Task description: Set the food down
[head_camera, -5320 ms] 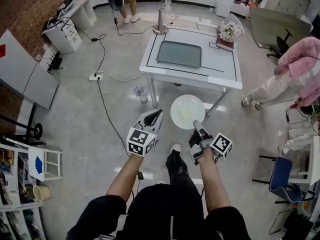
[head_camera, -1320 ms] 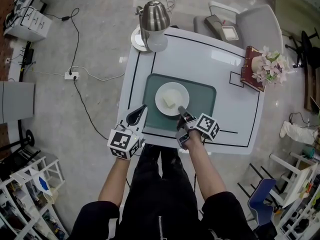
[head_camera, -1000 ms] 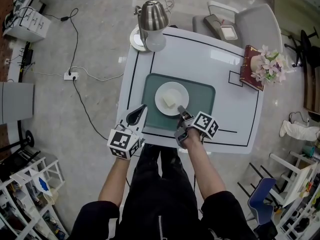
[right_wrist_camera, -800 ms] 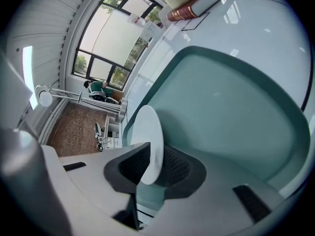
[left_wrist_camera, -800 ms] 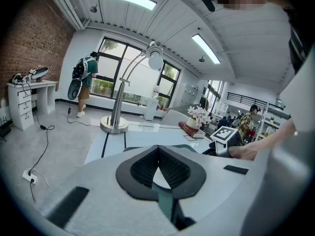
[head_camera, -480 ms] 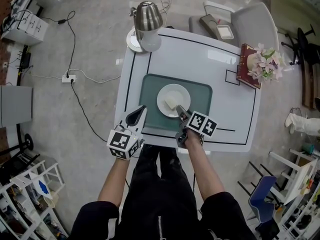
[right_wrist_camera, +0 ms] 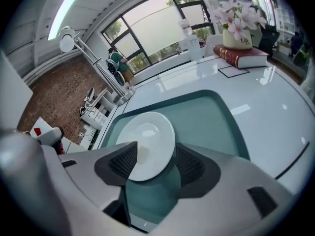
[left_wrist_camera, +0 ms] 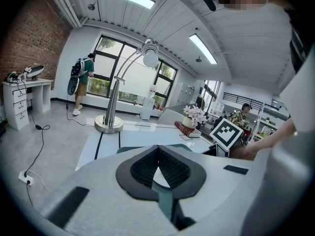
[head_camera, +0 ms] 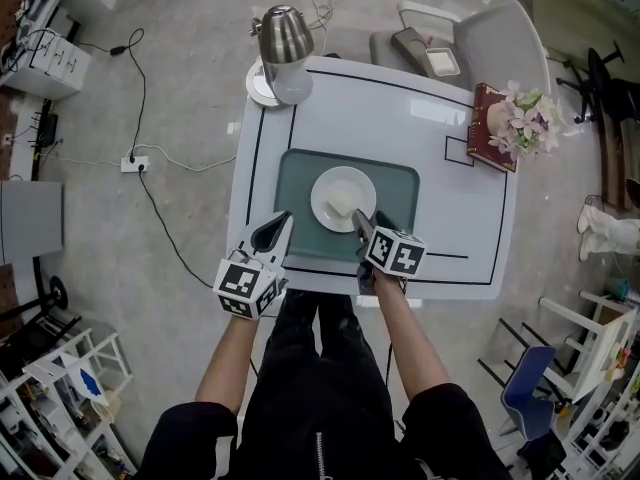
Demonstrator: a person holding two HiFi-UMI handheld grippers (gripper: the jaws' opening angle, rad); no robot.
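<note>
The food (head_camera: 341, 205), a pale block, sits on the white plate (head_camera: 343, 198), and the plate lies flat on the teal tray (head_camera: 405, 183) at the centre of the head view. By the look of it, the set-down itself is made.

Your right tongs (head_camera: 362, 221) are opening at this moment. In the right gripper view the plate's near rim lies between the jaws, but both pads stand off it and grip nothing. So the job now is a clean release.

Let the tongs spread fully, then draw straight back toward the lower edge of the frame. Stay level, so neither pad clips the rim and drags the plate across the tray. Don't lift as you leave, since a pad catching under the lip could tip it.

Your left tongs (head_camera: 280, 225) are clenched on nothing, at the tray's lower-left corner over the white table (head_camera: 400, 98). Hold them there, clear of the plate.

The lamp (head_camera: 283, 38) at upper left and the flowers (head_camera: 520, 118) at upper right are well apart from all this.
</note>
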